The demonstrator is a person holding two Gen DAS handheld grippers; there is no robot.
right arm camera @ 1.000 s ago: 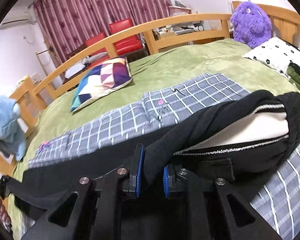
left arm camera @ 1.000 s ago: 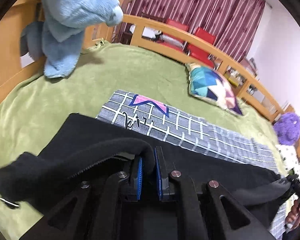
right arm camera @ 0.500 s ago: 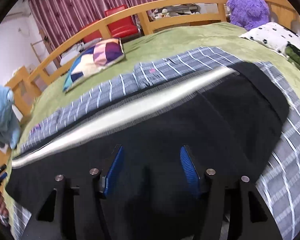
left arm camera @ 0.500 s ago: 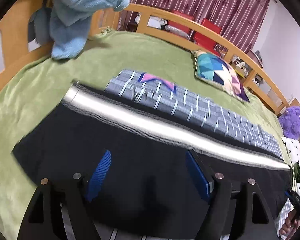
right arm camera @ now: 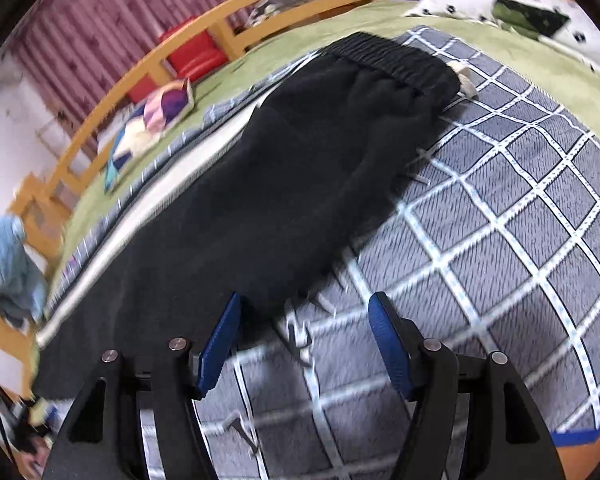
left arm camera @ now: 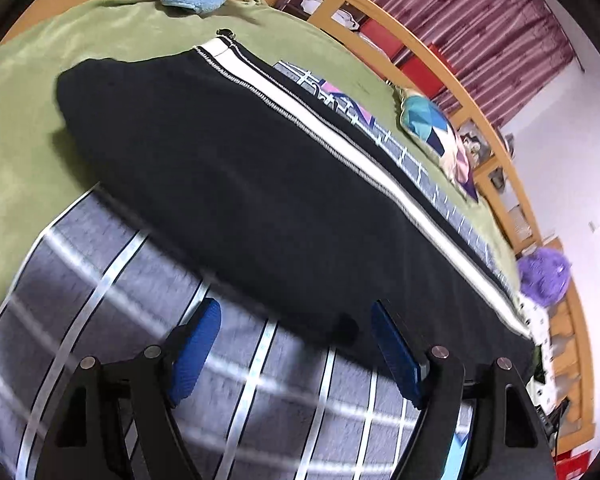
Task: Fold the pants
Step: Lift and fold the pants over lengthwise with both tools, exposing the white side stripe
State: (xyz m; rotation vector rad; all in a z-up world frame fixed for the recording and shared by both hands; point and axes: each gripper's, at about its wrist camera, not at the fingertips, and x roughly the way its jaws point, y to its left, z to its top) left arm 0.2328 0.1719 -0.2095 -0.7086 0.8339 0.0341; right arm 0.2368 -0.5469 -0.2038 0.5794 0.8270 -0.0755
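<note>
Black track pants laid lengthwise after the first fold, both claws released.

The black track pants (left arm camera: 260, 184) lie flat across the centre of each frame on a grey checked blanket (right arm camera: 500, 240), white side stripe (left arm camera: 340, 136) toward the upper edge and elastic waistband (right arm camera: 392, 56) at upper right of the right view. Left claw (left arm camera: 296, 348) and right claw (right arm camera: 304, 340) stand spread and empty at the near hem. Judged step: leg-on-leg fold done; next, regrasp one end and carry it across toward the other.

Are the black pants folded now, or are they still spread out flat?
Folded once lengthwise: the pants lie as one long strip on the checked blanket, white side stripe along one edge.
</note>
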